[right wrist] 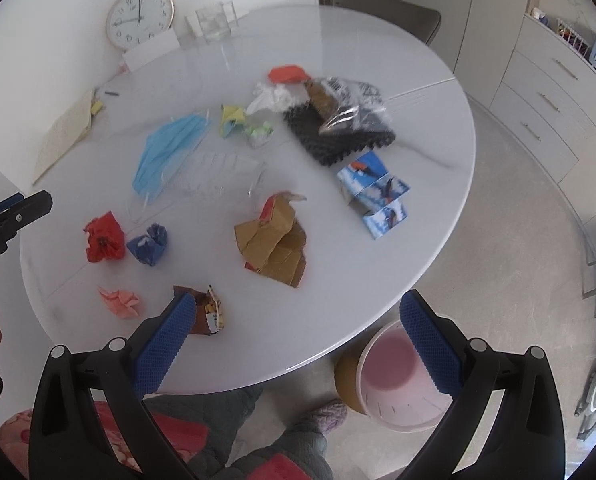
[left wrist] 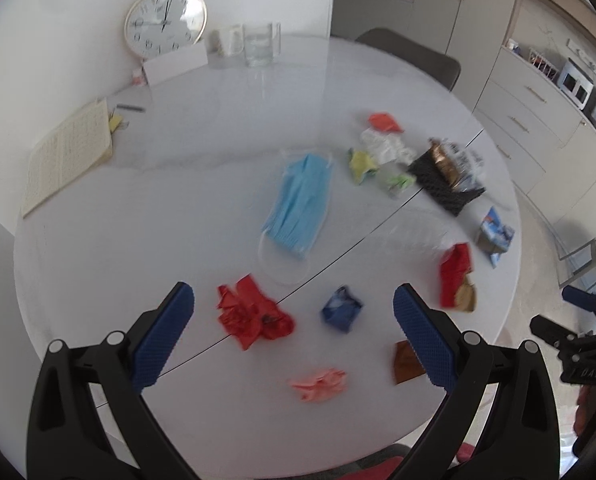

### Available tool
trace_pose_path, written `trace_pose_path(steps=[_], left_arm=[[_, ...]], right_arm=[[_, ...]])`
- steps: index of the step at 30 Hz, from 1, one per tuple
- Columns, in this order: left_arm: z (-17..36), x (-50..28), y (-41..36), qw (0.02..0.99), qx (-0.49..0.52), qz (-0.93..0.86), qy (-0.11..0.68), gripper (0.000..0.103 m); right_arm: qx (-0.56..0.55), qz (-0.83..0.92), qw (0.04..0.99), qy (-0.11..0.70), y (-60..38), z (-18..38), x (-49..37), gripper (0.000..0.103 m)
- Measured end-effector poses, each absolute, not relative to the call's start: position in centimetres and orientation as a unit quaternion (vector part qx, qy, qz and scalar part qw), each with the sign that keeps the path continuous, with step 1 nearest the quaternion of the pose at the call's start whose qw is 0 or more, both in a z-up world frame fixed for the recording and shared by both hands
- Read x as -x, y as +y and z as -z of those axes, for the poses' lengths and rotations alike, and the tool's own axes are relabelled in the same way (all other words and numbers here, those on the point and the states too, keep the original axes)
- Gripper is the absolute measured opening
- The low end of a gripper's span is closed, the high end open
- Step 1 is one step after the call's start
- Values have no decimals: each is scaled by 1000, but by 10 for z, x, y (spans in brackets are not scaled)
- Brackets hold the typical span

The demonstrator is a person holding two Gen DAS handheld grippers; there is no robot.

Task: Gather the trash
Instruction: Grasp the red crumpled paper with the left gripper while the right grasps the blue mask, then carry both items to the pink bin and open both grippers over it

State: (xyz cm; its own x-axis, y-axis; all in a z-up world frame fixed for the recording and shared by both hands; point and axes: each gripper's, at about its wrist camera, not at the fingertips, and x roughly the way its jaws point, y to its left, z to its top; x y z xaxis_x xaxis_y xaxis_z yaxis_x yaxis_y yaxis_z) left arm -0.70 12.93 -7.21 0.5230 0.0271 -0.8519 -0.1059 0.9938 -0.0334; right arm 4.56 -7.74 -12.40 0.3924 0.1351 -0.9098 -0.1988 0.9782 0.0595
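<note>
jaws of both grippers are spread and empty. left gripper [left wrist: 293, 336] hovers above the crumpled red paper wad [left wrist: 253, 316] near the round white desk's [left wrist: 201, 184] front edge, nearer than the right gripper [right wrist: 298, 338].

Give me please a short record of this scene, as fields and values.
surface: round white table
trash on table: blue mask, red wrapper, pink scrap, brown carton, others
bin: pink bin on floor, beside table edge
left gripper: open, above the table, holding nothing
right gripper: open, holding nothing
</note>
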Motion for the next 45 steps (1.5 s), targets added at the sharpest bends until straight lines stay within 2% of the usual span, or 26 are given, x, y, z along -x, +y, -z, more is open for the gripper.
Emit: trace_pose_path(steps=[5,10,13,15,20,24,25,31,36,41,45], left_arm=[[111,2,162,851,37,-36,523,95],[147,-11,177,828,75,-25,555,95],[168,-20,173,819,67,-22,570,91],[180,-25,170,813,60,-18,579,86],[195,-36,174,799,72,-17,597,52],[193,-41,180,799,86,-19,594,39],[192,-41,180,800,87,-19,593,25],[186,-43,187,803,93,-2,589,25],[181,-42,190,808,87,15,582,25],[168,-42,205,816,100,21,569,25],[155,-46,218,822,113,22,558,25]], right_arm=[[52,-91,822,559,-62,142,-55,101],[45,-90,813,573,-52,152,-63,101],[44,-86,811,577,-49,155,-65,101],[43,-77,812,577,-50,155,-66,101],[29,-52,814,578,-61,156,-69,101],[8,-32,811,584,-68,164,-75,101],[2,-32,811,584,-68,165,-77,101],[-41,-40,804,592,-60,190,-104,101],[-52,-39,806,589,-50,190,-116,101],[-45,-60,826,559,-38,142,-117,101],[-25,-130,834,536,9,105,-144,101]])
